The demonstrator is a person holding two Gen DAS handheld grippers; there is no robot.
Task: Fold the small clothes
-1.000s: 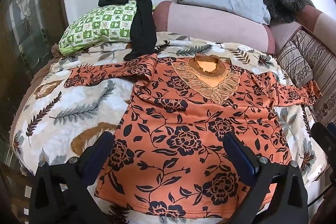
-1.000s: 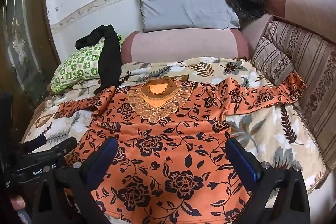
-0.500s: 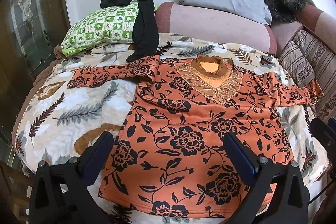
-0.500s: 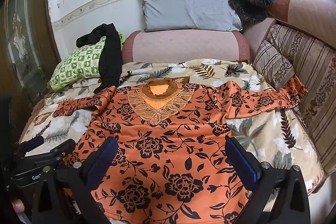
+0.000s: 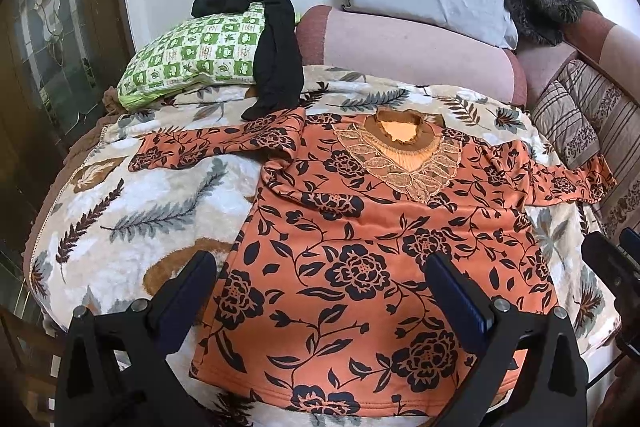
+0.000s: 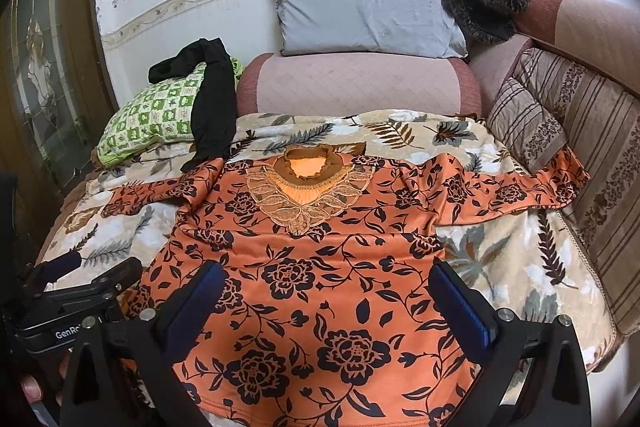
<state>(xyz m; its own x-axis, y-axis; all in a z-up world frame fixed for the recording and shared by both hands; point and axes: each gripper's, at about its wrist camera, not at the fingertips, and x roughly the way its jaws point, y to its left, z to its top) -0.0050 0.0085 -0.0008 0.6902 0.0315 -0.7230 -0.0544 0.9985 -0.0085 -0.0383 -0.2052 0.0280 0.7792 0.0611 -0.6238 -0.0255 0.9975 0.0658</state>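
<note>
The orange floral top (image 5: pixel 360 247) lies flat on the leaf-print blanket (image 5: pixel 140 211), its long axis running straight away from both tools: hem nearest, lace neckline (image 6: pixel 308 195) farthest, sleeves out to either side. The left gripper (image 5: pixel 320 291) and right gripper (image 6: pixel 326 293) hover above the hem, jaws spread wide, holding nothing. The hem's near corners are hidden behind the black finger mounts. The fabric looks smooth, slightly rumpled at the shoulders.

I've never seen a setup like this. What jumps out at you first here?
The orange top with black flowers, spread flat with both sleeves out across the leaf-patterned blanket, fills the middle of both views. Behind it a black garment drapes over a green checked pillow, and a grey pillow leans on the wall. Both tongs, left and right, hang open above the hem.
</note>
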